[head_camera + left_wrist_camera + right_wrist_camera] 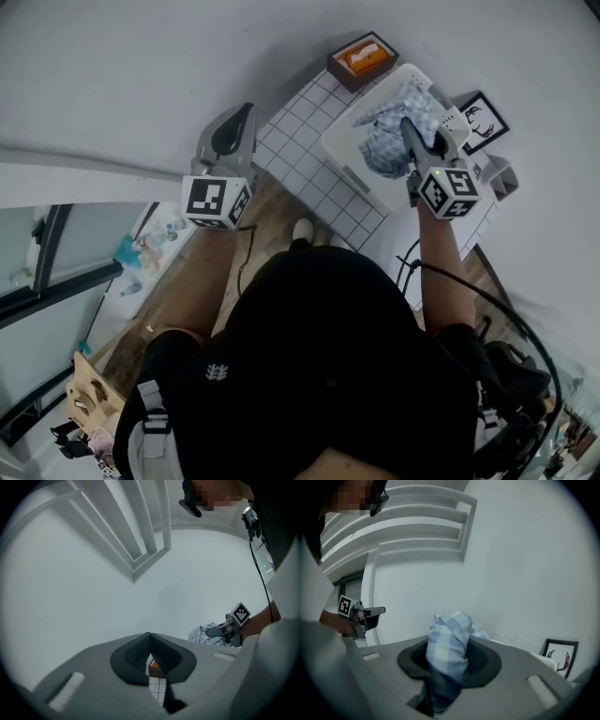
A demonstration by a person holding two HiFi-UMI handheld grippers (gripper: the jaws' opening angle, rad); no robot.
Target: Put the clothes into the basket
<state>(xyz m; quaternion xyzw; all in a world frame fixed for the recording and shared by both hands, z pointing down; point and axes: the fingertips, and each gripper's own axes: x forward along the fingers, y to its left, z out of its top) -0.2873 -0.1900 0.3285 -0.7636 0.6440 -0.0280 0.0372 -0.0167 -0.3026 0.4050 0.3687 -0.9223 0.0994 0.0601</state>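
Note:
A blue-and-white checked garment (386,141) hangs over the white basket (343,159) on the white tiled table (302,141). My right gripper (410,131) is shut on it from above. In the right gripper view the checked cloth (446,651) is bunched between the dark pads and rises above them. My left gripper (238,120) hovers left of the table, well apart from the basket, with its jaws shut and nothing in them. In the left gripper view the fingertips of the left gripper (150,637) meet, and the garment (205,634) shows far off beside the right gripper (219,630).
An orange box in a brown tray (363,57) stands at the table's far corner. A black-framed picture (481,118) lies to the right of the basket, also visible as the framed picture (559,653). A cable (487,305) trails by my right arm. The floor below is wooden.

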